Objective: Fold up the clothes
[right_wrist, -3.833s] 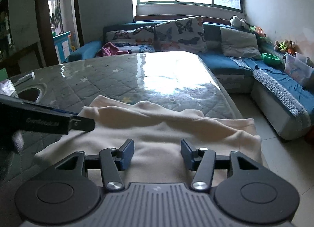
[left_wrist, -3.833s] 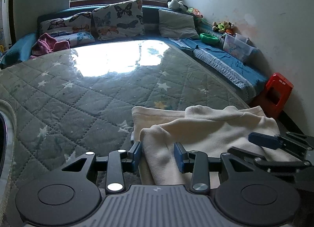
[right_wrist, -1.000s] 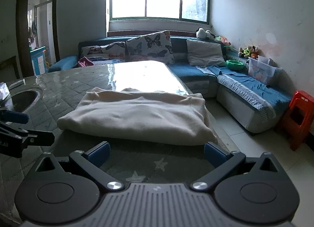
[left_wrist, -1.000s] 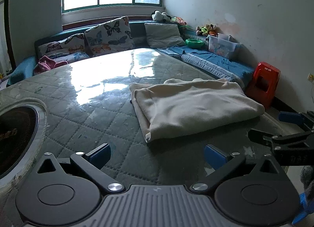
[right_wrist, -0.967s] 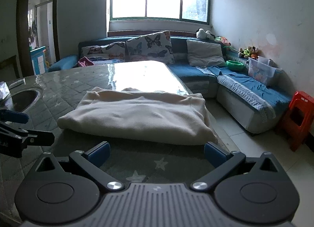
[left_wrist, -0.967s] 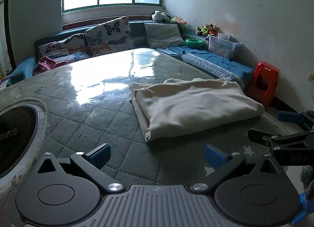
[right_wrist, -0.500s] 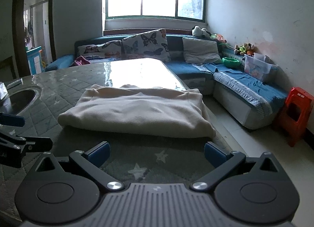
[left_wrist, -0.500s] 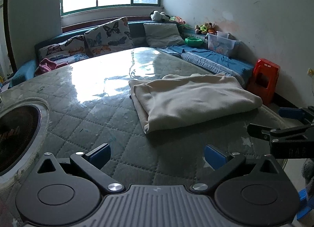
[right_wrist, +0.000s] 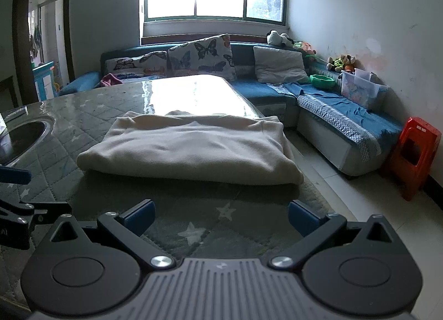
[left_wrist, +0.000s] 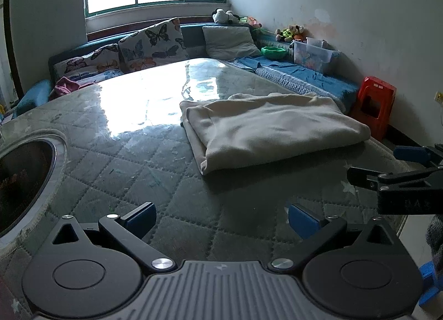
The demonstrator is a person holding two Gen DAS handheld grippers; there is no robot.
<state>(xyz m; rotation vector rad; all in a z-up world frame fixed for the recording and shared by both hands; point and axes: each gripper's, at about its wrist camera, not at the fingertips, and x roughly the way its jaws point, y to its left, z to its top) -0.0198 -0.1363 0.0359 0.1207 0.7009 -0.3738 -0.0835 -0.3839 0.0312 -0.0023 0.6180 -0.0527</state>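
The desk (left_wrist: 116, 170) is the biggest thing here, a quilted green cover with pale stars under a glossy clear sheet that throws back the window glare. That slick top is the first risk — I judge that any push or drag on cloth could send the whole bundle sliding rather than creasing it.

The cream garment (left_wrist: 274, 128) lies folded into a thick rectangle on the right part of the desk, its right edge close to the desk's rim; from the right wrist view (right_wrist: 191, 148) the floor and the blue sofa (right_wrist: 346, 126) sit just beyond that corner. A further fold made toward that side, or a careless tug, could carry a layer over the rim and let the pile slump off. The left end shows an under-layer poking out past the top one, so a lift by the top layer alone would likely peel the stack open instead of moving it whole.

The round dark recess (left_wrist: 19, 178) set into the desk lies well apart on the left — only a problem if the garment is shifted far that way.

The left gripper (left_wrist: 221, 217) is spread wide and empty, hanging over bare desk short of the cloth. The right gripper (right_wrist: 221, 216) is likewise released, grasping nothing, near the front edge of the desk.
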